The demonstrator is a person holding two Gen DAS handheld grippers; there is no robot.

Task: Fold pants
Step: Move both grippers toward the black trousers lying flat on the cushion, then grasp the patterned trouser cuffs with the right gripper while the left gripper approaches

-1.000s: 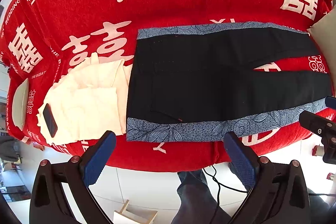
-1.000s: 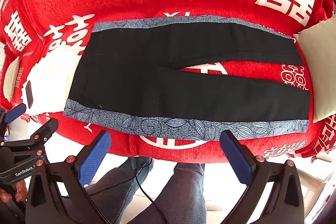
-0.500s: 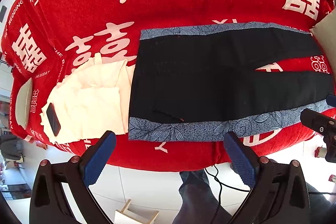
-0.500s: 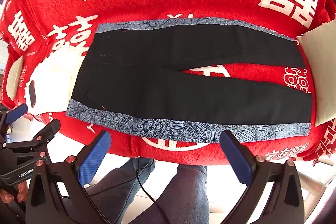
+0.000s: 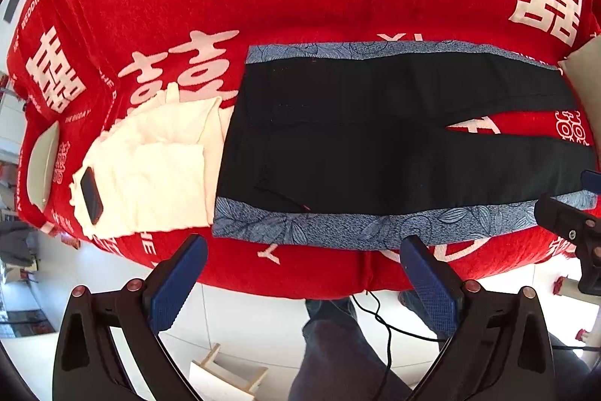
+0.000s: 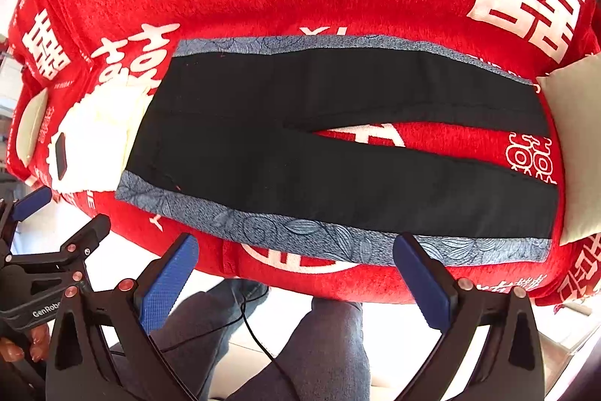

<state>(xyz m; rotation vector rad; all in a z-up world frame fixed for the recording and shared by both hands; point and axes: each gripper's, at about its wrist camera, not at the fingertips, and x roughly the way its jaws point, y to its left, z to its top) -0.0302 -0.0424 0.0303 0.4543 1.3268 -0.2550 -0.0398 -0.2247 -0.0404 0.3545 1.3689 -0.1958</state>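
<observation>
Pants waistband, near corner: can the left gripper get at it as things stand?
Probably yes. The left gripper is open, and the waistband corner of the pants lies uncovered just ahead. The cream cloth only borders it.

Cream pillow (image 6: pixel 574 153) — cropped at frame edge

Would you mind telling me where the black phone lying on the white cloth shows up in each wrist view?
Left wrist view: the black phone lies at lower left, on the near corner of the white cloth.
Right wrist view: the phone sits at the far left edge, mid-height.
Shared landmark: the waistband end of the pants, right of the cloth.
</observation>
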